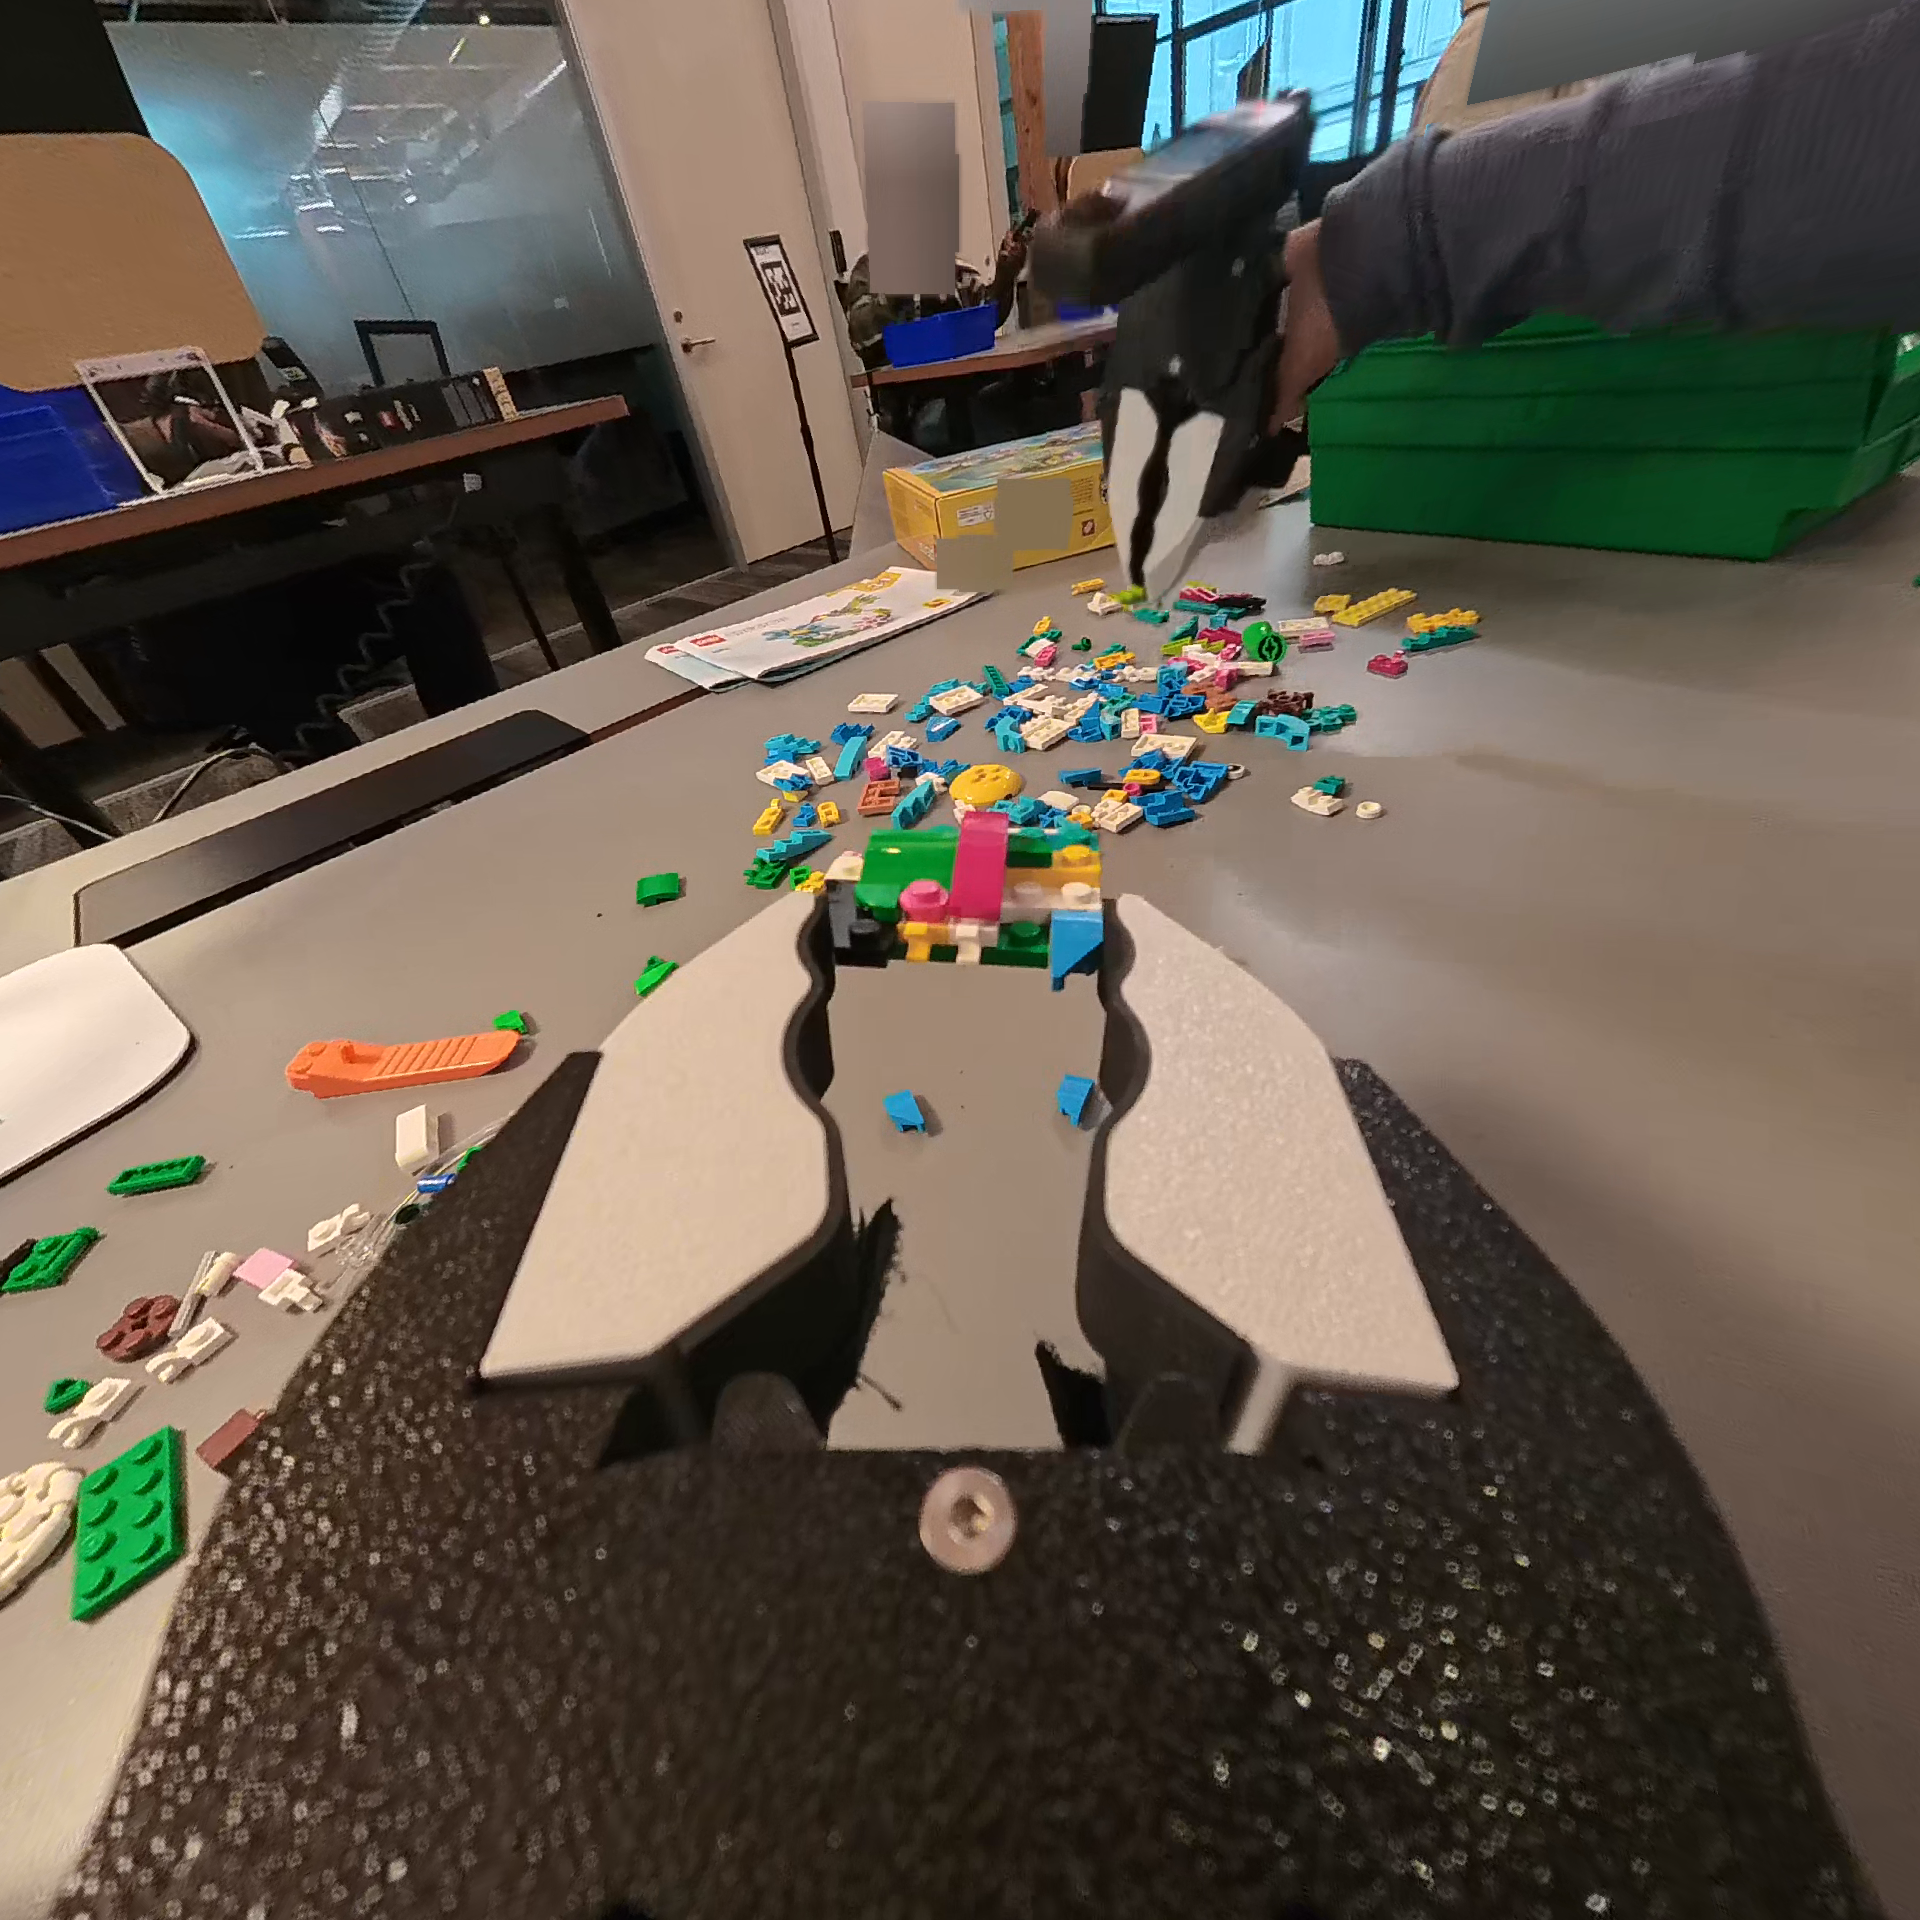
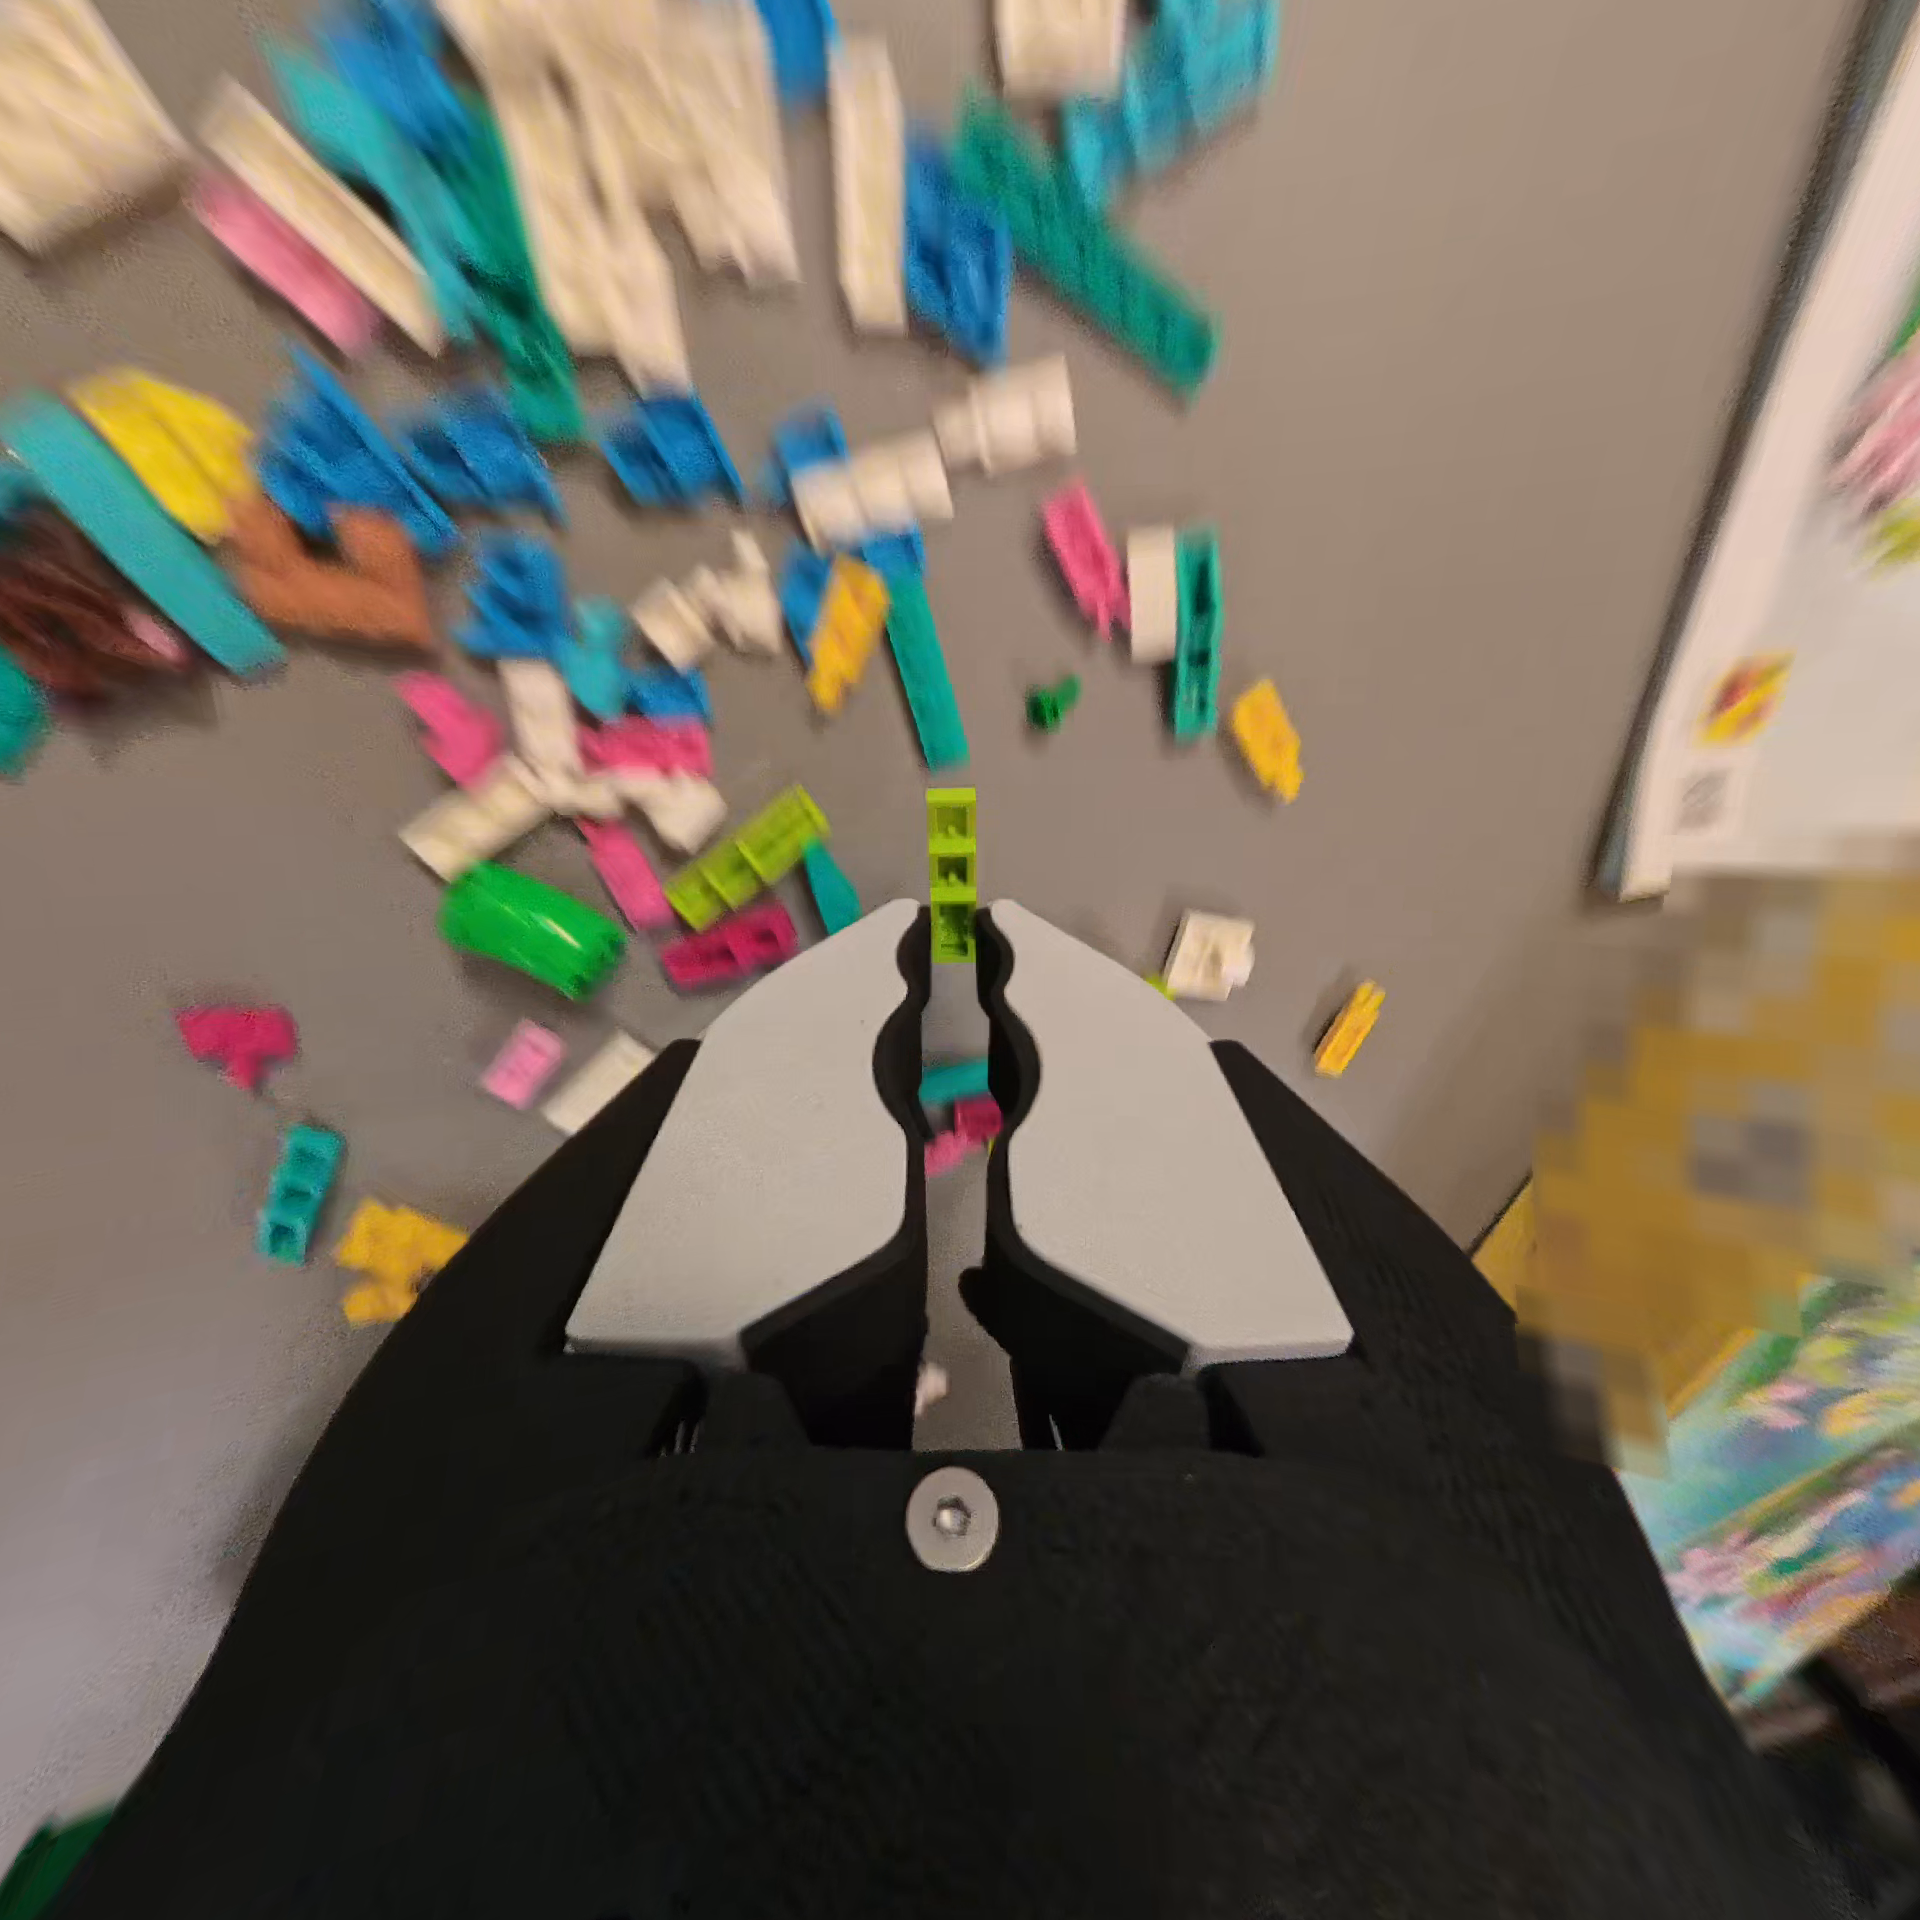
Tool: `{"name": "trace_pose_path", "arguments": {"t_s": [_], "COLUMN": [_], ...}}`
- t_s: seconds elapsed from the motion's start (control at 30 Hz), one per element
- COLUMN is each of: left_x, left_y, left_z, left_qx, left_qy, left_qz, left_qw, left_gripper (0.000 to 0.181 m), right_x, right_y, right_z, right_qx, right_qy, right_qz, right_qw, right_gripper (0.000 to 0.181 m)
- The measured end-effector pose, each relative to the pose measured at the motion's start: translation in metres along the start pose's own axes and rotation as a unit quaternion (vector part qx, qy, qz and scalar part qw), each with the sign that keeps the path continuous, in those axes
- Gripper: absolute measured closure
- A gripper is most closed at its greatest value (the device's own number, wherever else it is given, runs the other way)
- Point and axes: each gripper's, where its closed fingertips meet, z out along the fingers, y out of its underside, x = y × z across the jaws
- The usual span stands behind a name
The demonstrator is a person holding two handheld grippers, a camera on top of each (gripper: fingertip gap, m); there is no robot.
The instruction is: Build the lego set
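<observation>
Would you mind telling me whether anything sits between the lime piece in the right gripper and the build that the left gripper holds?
Loose bricks cover the table between the lime piece and the build.

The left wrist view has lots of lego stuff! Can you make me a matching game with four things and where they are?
Things:
1. lime green piece
2. half-built model
3. orange brick separator
4. yellow box

Places:
A. lying flat on the table, left of the left gripper
B. pinched at the tips of the right gripper
C. held between the left gripper's fingers
D. at the far edge of the table, beyond the loose pieces

Right pairs: 1-B, 2-C, 3-A, 4-D
</observation>
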Motion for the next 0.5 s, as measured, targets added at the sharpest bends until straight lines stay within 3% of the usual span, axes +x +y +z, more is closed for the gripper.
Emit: {"name": "trace_pose_path", "arguments": {"t_s": [0.1, 0.23, 0.33, 0.43, 0.5], "left_x": [0.000, 0.003, 0.011, 0.024, 0.029], "left_y": [-0.001, -0.007, -0.011, -0.018, -0.020], "left_z": [0.000, -0.002, -0.003, -0.006, -0.007], "left_qx": [0.003, 0.029, 0.045, 0.069, 0.075], "left_qy": [0.001, 0.009, 0.039, 0.088, 0.109], "left_qz": [-0.004, -0.002, -0.006, -0.021, -0.033], "left_qw": [1.000, 1.000, 0.998, 0.993, 0.991], "left_gripper": [0.133, 0.133, 0.133, 0.133, 0.133], "right_x": [-0.028, -0.092, -0.129, -0.143, -0.152], "right_y": [-0.070, -0.157, -0.208, -0.232, -0.240], "right_z": [-0.026, -0.052, -0.066, -0.064, -0.059], "right_qx": [0.105, 0.197, 0.225, 0.158, 0.135], "right_qy": [0.091, 0.225, 0.363, 0.484, 0.506], "right_qz": [-0.088, -0.208, -0.307, -0.412, -0.449], "right_qw": [0.986, 0.931, 0.851, 0.756, 0.724], "right_gripper": [0.175, 0.175, 0.175, 0.174, 0.176]}}
